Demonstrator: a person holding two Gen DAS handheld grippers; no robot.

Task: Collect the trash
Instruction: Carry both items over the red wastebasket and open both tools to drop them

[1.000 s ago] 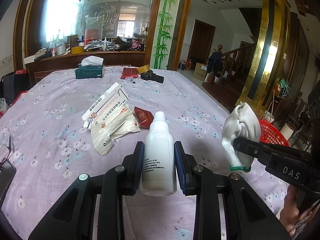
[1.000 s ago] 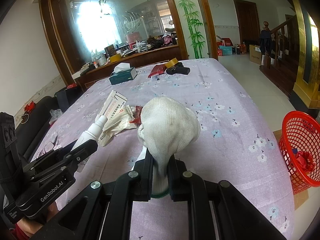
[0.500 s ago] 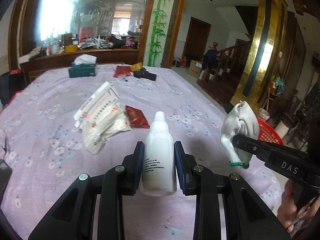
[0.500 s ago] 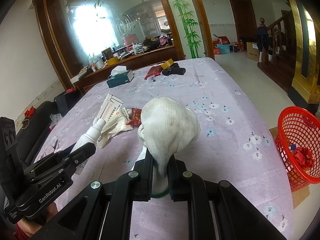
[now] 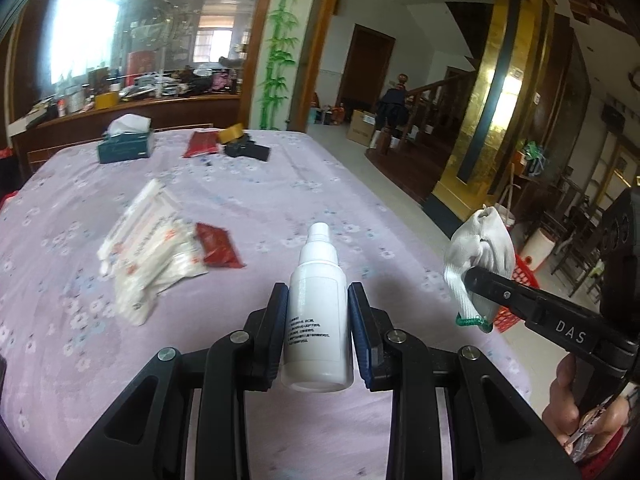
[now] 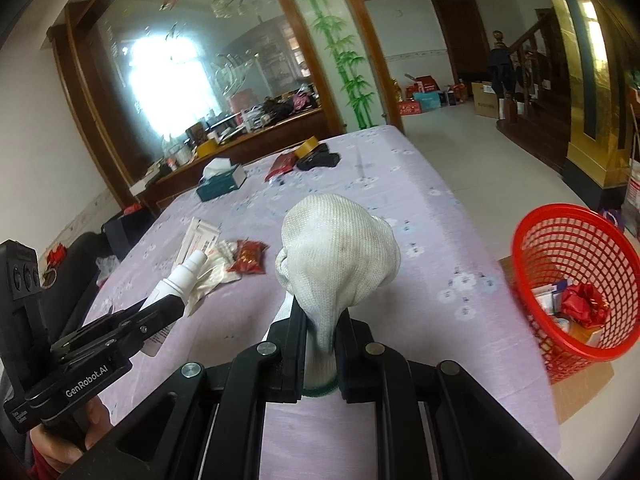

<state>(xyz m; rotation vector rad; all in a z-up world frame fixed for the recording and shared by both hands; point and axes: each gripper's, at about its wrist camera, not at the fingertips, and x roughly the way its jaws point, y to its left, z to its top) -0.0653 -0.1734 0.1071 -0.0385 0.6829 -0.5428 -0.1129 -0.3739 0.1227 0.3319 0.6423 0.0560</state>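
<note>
A white spray bottle (image 5: 316, 312) was clamped upright between the narrowly parted pads of the left tongs (image 5: 318, 336), above a worktop (image 5: 280, 208) draped in a lilac flowered cloth. A bunched white glove (image 6: 336, 256) with a green-edged cuff was pinched at its wrist by the right tongs (image 6: 320, 354), whose jaws were drawn almost fully together on the fabric. Both items were held clear of the cloth, the glove out past the worktop's right edge in the left wrist view.

A red mesh basket (image 6: 576, 280), already containing crumpled red wrapping and small packets, was seen standing on cardboard on the floor just beside the worktop's right side. Left lying on the cloth were a heap of white medical packets (image 5: 148, 252) and, touching it, a red foil sachet (image 5: 218, 246). At the far end, a teal tissue box (image 5: 126, 146), a red pouch (image 5: 201, 144), a roll of brown tape (image 5: 230, 133) and a black object (image 5: 248, 151) were visible. A hand (image 5: 576, 404) was partly seen gripping the right handle.
</note>
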